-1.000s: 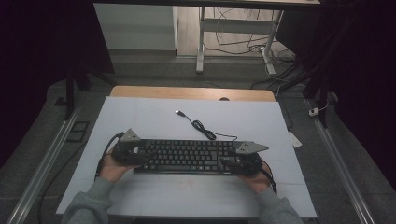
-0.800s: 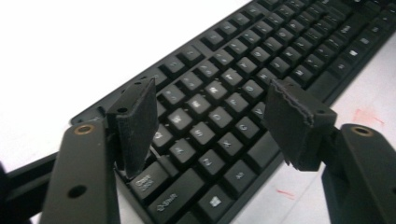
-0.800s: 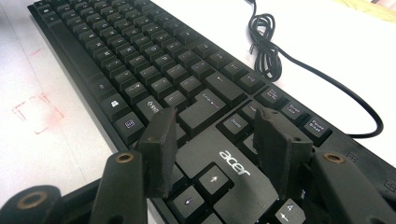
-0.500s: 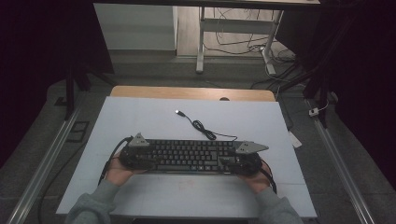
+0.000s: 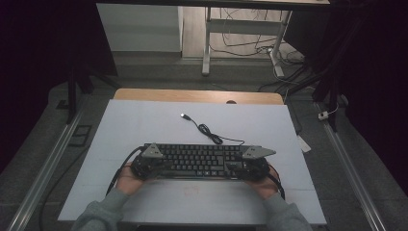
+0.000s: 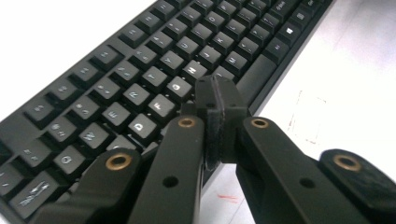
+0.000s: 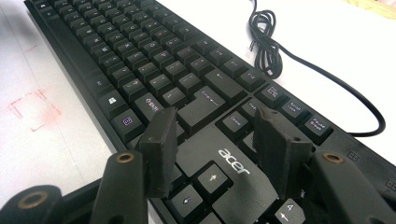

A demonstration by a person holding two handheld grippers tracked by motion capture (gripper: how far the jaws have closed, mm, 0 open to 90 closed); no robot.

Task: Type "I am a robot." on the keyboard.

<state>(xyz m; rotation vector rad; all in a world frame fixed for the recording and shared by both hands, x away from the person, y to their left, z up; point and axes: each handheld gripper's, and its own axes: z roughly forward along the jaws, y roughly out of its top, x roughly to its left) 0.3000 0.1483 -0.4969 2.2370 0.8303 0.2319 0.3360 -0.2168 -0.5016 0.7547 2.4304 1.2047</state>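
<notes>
Keyboard (image 5: 199, 161) work is in hand: the black keyboard lies across the lower middle of the high view on the white table (image 5: 144, 120), its cable (image 5: 207, 130) curling away toward the upper middle. The left gripper (image 6: 219, 109) is seen at the keyboard's left end; its jaws have just been closing and now meet pad to pad, with nothing held between them, poised over the keys near the centre of the left gripper view. The right gripper (image 7: 217, 140) is held at the keyboard's right end, jaws parted and gripping nothing, above the arrow keys in the lower middle of the right gripper view. A key press with the closed left tips is judged to be the step under way. A short, straight descent onto one key is called for next, neighbouring keys being avoided.
</notes>
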